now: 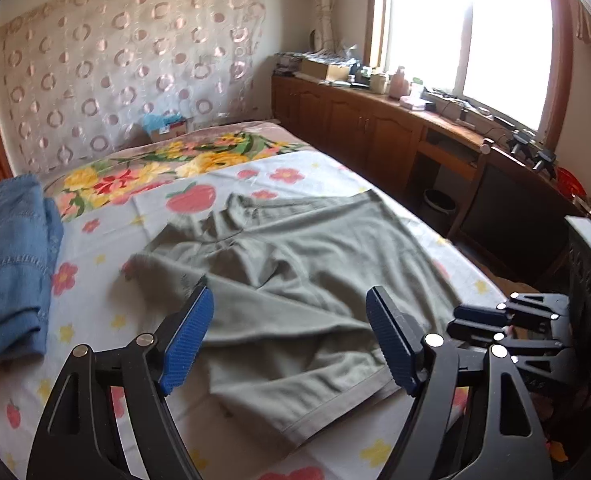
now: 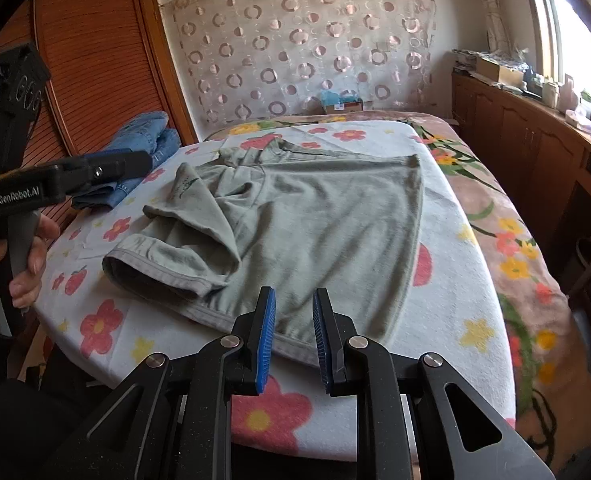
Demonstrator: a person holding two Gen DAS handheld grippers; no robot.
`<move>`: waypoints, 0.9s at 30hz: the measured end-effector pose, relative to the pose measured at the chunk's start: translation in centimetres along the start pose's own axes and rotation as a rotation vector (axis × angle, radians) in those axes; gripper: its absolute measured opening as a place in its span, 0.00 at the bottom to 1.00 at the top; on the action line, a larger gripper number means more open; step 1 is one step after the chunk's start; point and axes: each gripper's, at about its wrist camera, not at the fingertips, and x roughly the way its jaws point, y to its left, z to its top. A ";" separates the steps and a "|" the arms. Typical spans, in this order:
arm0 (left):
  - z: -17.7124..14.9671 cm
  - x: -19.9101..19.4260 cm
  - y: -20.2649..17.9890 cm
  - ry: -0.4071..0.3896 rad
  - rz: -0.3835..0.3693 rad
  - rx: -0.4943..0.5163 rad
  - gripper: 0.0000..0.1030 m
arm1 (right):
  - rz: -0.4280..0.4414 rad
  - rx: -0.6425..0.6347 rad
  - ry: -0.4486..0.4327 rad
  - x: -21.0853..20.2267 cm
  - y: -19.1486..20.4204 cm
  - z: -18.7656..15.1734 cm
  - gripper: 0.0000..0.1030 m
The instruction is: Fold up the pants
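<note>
Pants (image 2: 295, 224) in grey-green cloth are lying spread across the flowered sheet (image 2: 455, 312) on the bed, filling the middle of the right wrist view. One hemmed end is lying folded back over the rest at centre left, showing a small printed mark, while the remaining cloth is resting fairly flat with soft wrinkles. Its long axis is running from the near hem at lower centre toward the far end at upper centre.

From the right hand-held gripper (image 2: 293, 340) the garment is lying straight ahead, the near hem sitting just beyond and between the blue pads. Those jaws are standing narrowly apart, with no cloth between them. In the left wrist view the left hand-held gripper (image 1: 291, 340) is hovering over the near corner of the pants (image 1: 287, 280), its jaws spread wide and pinching nothing. The left hand-held gripper (image 2: 107, 168) is also showing at the left edge of the right wrist view, held by a hand (image 2: 27, 264) beside the bed.

Both are sitting close to the cloth; the right one looks the nearer to the hem. The next grasp probably turns on that near edge.

A folded blue denim garment (image 1: 11, 264) is resting at the left of the frame, apart from the pants.
</note>
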 end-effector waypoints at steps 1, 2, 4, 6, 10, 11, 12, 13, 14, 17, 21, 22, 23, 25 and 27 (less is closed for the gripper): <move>-0.4 0.0 0.3 0.001 0.020 0.003 0.77 | 0.005 -0.007 -0.001 0.1 0.3 0.1 0.19; -0.7 0.0 0.5 0.005 0.030 0.003 0.77 | 0.009 -0.013 -0.001 0.3 0.5 0.2 0.19; -1.4 0.2 1.0 0.023 0.038 -0.007 0.77 | 0.018 -0.026 0.001 0.6 0.9 0.3 0.19; -2.0 0.3 1.6 0.036 0.042 -0.016 0.77 | 0.027 -0.033 0.004 1.0 1.3 0.3 0.19; -3.6 0.5 2.5 0.064 0.054 -0.034 0.77 | 0.048 -0.051 0.021 1.7 2.1 0.2 0.19; -3.8 0.5 2.6 0.069 0.055 -0.038 0.77 | 0.054 -0.057 0.027 1.8 2.3 0.1 0.19; -4.1 0.6 2.7 0.074 0.057 -0.042 0.77 | 0.059 -0.062 0.033 2.0 2.5 0.1 0.19; -4.4 0.7 2.8 0.078 0.060 -0.047 0.77 | 0.064 -0.066 0.038 2.1 2.6 0.0 0.19; -4.5 0.7 2.9 0.081 0.062 -0.051 0.77 | 0.067 -0.069 0.042 2.3 2.7 0.0 0.19; -4.8 0.8 3.1 0.085 0.061 -0.061 0.77 | 0.075 -0.078 0.054 2.6 2.9 0.2 0.22; -5.1 0.8 3.1 0.087 0.058 -0.065 0.77 | 0.082 -0.086 0.062 2.8 3.3 0.3 0.29; -5.1 0.8 3.1 0.087 0.058 -0.065 0.77 | 0.083 -0.088 0.063 3.0 3.5 0.4 0.29; -5.0 0.8 3.1 0.087 0.058 -0.065 0.77 | 0.082 -0.090 0.065 3.1 3.5 0.5 0.29; -5.0 0.9 3.1 0.088 0.059 -0.066 0.77 | 0.079 -0.096 0.068 3.7 3.8 0.8 0.29; -5.1 0.9 3.1 0.087 0.059 -0.068 0.77 | 0.078 -0.099 0.069 4.1 4.1 0.9 0.29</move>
